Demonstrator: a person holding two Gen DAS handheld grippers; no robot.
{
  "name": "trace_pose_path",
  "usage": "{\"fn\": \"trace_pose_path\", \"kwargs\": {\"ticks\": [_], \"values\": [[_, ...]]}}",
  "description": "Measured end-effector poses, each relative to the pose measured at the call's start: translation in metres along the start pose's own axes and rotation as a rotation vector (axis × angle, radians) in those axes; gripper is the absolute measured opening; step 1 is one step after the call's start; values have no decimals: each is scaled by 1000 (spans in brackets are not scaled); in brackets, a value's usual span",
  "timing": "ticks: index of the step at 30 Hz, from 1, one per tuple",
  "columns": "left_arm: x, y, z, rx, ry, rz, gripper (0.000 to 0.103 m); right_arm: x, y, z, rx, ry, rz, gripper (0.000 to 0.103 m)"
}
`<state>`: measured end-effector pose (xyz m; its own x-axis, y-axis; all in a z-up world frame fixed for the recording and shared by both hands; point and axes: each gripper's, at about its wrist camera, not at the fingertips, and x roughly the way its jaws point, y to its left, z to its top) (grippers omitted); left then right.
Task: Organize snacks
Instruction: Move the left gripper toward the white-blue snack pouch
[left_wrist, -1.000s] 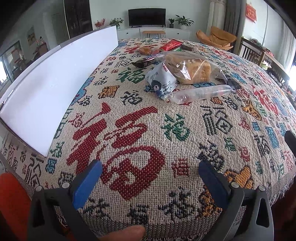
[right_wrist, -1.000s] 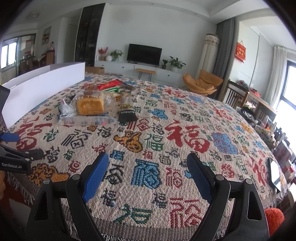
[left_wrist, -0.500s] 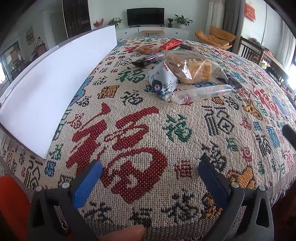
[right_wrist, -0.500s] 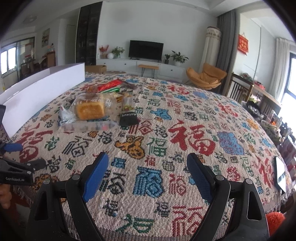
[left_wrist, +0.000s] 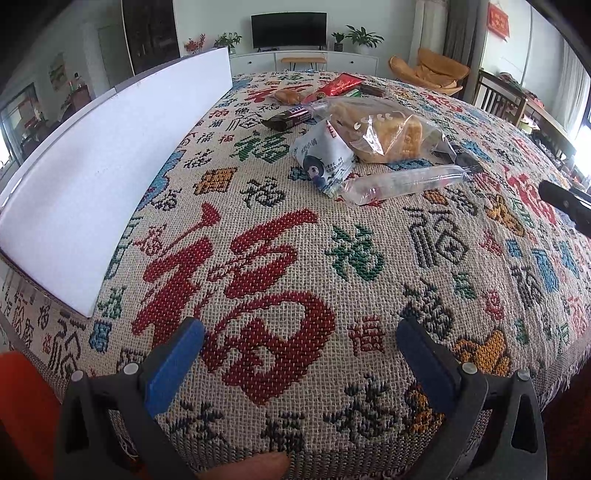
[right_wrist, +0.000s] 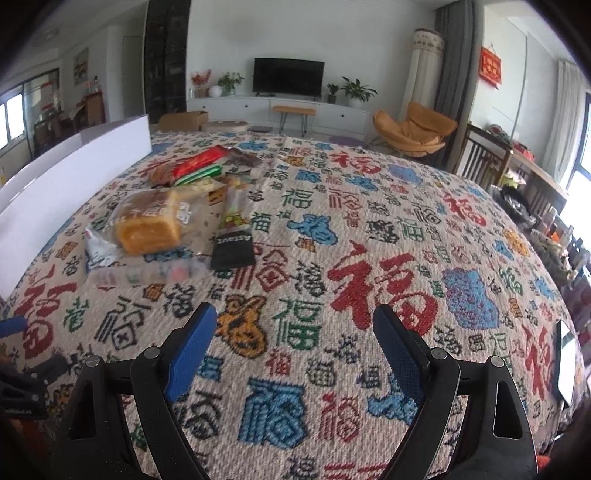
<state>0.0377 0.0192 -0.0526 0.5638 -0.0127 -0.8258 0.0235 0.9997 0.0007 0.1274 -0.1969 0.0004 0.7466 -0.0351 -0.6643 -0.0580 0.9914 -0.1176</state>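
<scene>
A pile of snacks lies on the patterned tablecloth (left_wrist: 288, 258): bagged bread (left_wrist: 380, 129), a white pouch (left_wrist: 325, 158), a clear long packet (left_wrist: 402, 182), a dark bar (left_wrist: 291, 117) and a red packet (left_wrist: 341, 84). The right wrist view shows the bread (right_wrist: 147, 225), a black packet (right_wrist: 233, 248), the clear packet (right_wrist: 147, 273) and the red packet (right_wrist: 199, 164). My left gripper (left_wrist: 299, 354) is open and empty near the table's front edge. My right gripper (right_wrist: 295, 339) is open and empty, right of the pile.
A long white box (left_wrist: 103, 173) stands along the left side of the table and also shows in the right wrist view (right_wrist: 66, 184). A white device (right_wrist: 567, 362) lies at the right edge. A chair (left_wrist: 498, 99) stands beyond the table.
Both grippers have moved forward over the table toward the snack pile. Both stay open and empty.
</scene>
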Motion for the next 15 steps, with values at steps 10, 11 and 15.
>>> {"fn": "trace_pose_path", "kwargs": {"ticks": [10, 11, 15], "values": [[2, 0, 3, 4, 19, -1, 103, 64, -36, 25, -5, 99, -82, 89], [2, 0, 3, 3, 20, -1, 103, 69, -38, 26, -5, 102, -93, 89], [2, -1, 4, 2, 25, 1, 103, 89, -49, 24, -6, 126, -141, 89]]}}
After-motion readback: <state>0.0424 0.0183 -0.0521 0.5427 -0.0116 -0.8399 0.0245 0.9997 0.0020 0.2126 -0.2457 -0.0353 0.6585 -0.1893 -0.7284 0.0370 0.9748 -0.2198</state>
